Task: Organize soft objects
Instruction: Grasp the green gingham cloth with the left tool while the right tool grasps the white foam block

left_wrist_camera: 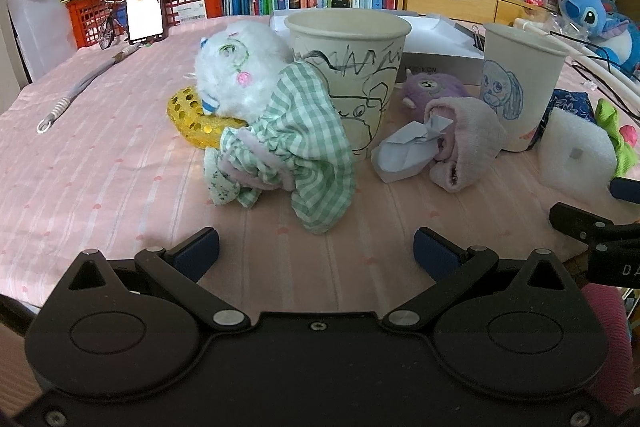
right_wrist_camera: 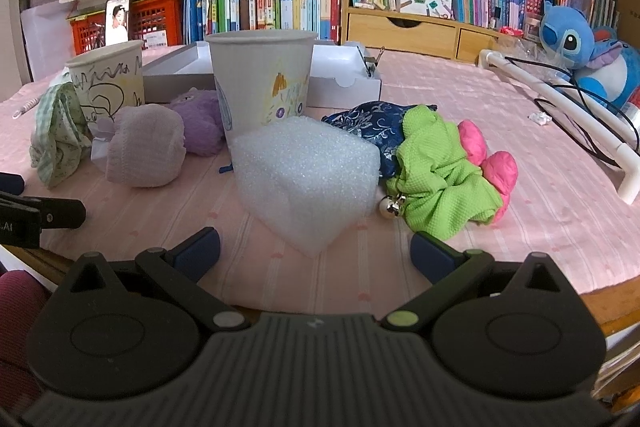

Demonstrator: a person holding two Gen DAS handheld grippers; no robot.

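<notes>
Fuzzy plush cat [left_wrist_camera: 236,67], matt paper cup [left_wrist_camera: 348,67], pink cloth tablecloth [left_wrist_camera: 100,187].

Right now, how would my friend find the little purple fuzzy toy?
Look at the two paper cups on the pink tablecloth. The purple fuzzy toy sits low between them, behind the pink sock. It is the only purple thing, with one round eye.

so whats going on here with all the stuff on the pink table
A person holds tongs in each hand over a pink tablecloth, and both the left tongs and right tongs are open and empty. Nothing is sorted yet: the white plush cat in a green checked dress, the white foam block and the green and pink fabric toy lie beside two paper cups.
</notes>
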